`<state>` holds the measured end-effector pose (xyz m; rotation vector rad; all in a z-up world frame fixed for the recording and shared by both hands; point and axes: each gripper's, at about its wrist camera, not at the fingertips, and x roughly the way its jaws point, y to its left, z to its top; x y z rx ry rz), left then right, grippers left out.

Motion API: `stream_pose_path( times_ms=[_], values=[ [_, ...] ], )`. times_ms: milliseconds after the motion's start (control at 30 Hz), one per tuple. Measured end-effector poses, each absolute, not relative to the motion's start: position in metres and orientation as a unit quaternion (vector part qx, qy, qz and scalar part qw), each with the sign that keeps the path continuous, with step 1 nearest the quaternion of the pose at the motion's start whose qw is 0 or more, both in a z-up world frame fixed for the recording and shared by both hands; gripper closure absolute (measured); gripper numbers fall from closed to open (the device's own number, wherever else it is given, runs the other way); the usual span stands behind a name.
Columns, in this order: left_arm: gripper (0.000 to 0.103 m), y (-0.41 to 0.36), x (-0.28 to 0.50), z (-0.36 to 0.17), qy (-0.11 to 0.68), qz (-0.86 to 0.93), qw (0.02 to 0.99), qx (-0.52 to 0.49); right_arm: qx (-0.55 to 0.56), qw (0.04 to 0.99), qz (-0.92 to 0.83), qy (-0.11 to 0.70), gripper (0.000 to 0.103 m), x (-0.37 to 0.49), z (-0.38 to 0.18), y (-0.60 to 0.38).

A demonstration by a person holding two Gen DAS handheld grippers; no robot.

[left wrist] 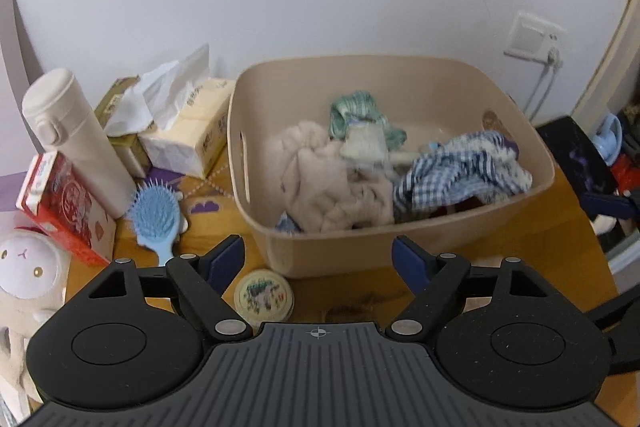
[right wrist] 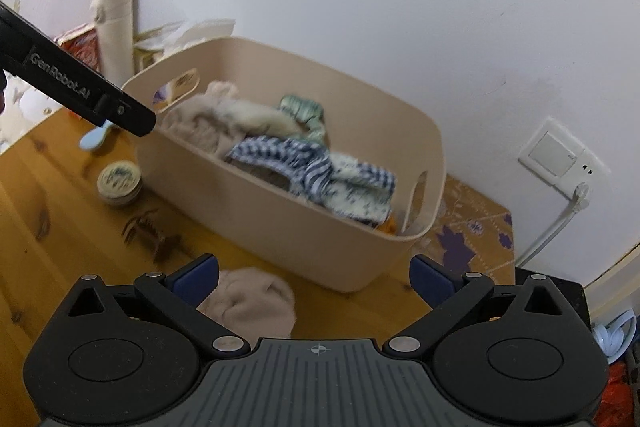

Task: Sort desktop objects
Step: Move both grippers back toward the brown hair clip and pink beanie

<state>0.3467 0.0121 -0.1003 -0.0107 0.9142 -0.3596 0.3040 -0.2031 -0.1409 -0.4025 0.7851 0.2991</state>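
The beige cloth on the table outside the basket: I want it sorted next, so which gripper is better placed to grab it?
Right. The beige cloth lies just ahead of the open right gripper, near its left finger; the left wrist view barely shows it.

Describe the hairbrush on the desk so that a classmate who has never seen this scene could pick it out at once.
Find the beige tub of cloths on the wooden desk. Left of it, the hairbrush lies before a tall white flask. It alone is pale blue, with bristles up.
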Motion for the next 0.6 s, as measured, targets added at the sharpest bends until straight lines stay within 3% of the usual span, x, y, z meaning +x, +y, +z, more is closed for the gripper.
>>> stream_pose_path(
  times_ms=[600],
  values=[
    [0.021,0.003,0.330,-0.157,0.461,-0.233,0.855,0.044,-0.206,0.865,0.172,0.425,0.000,0.302,-0.181,-0.196]
  ],
)
